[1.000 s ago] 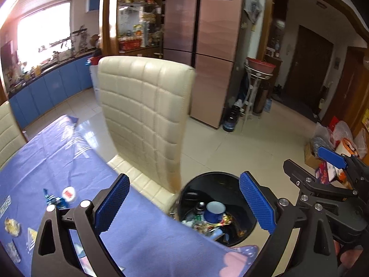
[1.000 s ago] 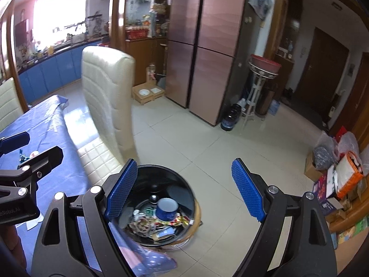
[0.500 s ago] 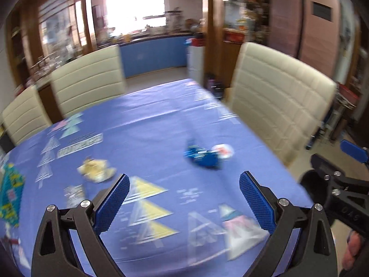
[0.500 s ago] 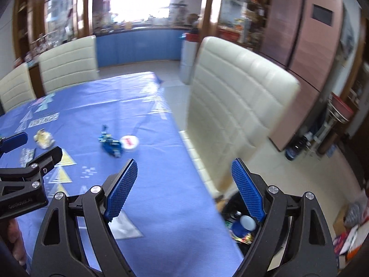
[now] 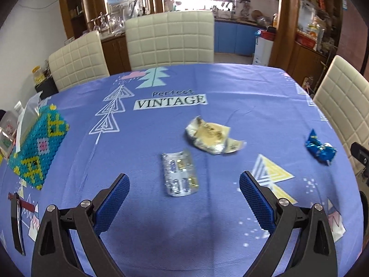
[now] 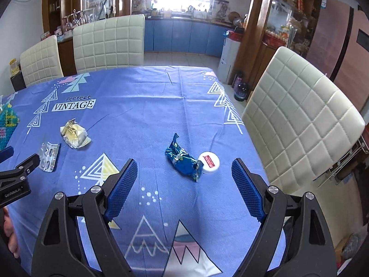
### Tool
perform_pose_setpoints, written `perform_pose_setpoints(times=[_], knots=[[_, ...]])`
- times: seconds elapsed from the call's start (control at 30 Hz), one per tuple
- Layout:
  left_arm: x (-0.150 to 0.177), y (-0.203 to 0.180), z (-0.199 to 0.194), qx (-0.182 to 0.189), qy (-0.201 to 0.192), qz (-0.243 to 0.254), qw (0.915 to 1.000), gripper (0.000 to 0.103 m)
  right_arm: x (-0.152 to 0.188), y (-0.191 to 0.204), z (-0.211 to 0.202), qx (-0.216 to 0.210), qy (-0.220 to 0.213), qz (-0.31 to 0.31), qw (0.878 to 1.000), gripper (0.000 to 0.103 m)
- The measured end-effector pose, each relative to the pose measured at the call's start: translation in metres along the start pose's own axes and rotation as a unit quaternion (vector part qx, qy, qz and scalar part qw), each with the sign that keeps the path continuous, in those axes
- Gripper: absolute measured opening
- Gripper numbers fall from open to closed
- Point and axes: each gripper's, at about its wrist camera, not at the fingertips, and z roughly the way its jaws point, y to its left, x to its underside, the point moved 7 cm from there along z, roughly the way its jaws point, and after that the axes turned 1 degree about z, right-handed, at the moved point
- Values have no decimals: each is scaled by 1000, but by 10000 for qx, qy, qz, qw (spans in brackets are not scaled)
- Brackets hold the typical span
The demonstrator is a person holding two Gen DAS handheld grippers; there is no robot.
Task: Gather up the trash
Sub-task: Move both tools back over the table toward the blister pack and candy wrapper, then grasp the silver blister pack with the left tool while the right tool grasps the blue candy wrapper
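The left gripper (image 5: 184, 202) is held over the near edge of the table, its blue pads (image 5: 113, 202) spread wide with nothing between them. Just beyond its open jaws a silver pill strip (image 5: 181, 173) is laid flat on the blue tablecloth (image 5: 230, 87), and a crumpled yellow wrapper (image 5: 208, 136) is seen a little farther off and to the right, close to the strip but not touching it. A blue foil wrapper (image 5: 319, 149) is found near the right edge of the table. On the far left a beaded tissue box (image 5: 39, 145) is stood on the cloth

The right gripper (image 6: 184, 190) is likewise held wide open and empty, tilted down at the table. Just past its jaws the blue foil wrapper (image 6: 184, 160) is seen lying on the cloth, with a white bottle cap (image 6: 209, 162) touching its right end. The yellow wrapper (image 6: 75, 135) and the pill strip (image 6: 48, 157) are seen well to the left, beside the tip of the left gripper at the frame edge. Cream padded chairs (image 6: 297, 124) are set round the table, one to the right and two on the far side, and blue kitchen cabinets (image 6: 182, 37) are seen behind them
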Motion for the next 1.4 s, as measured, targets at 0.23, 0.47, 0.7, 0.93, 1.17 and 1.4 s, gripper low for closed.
perform_pose_setpoints(times=[0.23,0.47,0.7,0.93,1.17,1.4], knots=[[10,18,46,-19,340,-133,9993,93,-11,15,45,64,259,-174,9995,83],[12,14,74,176,540,-122,9983,93,-11,32,89,139,486,-521,9974,82],[15,8,85,238,619,-46,9978,79,-1,37,114,76,809,-635,9947,49],[9,3,78,358,559,-5,9978,36,-1,41,104,-216,804,-581,9948,10],[9,-12,55,452,378,189,9981,35,1,40,77,-697,789,-202,9942,5],[9,-32,29,626,200,304,9974,35,11,26,48,-511,627,-242,9964,6]])
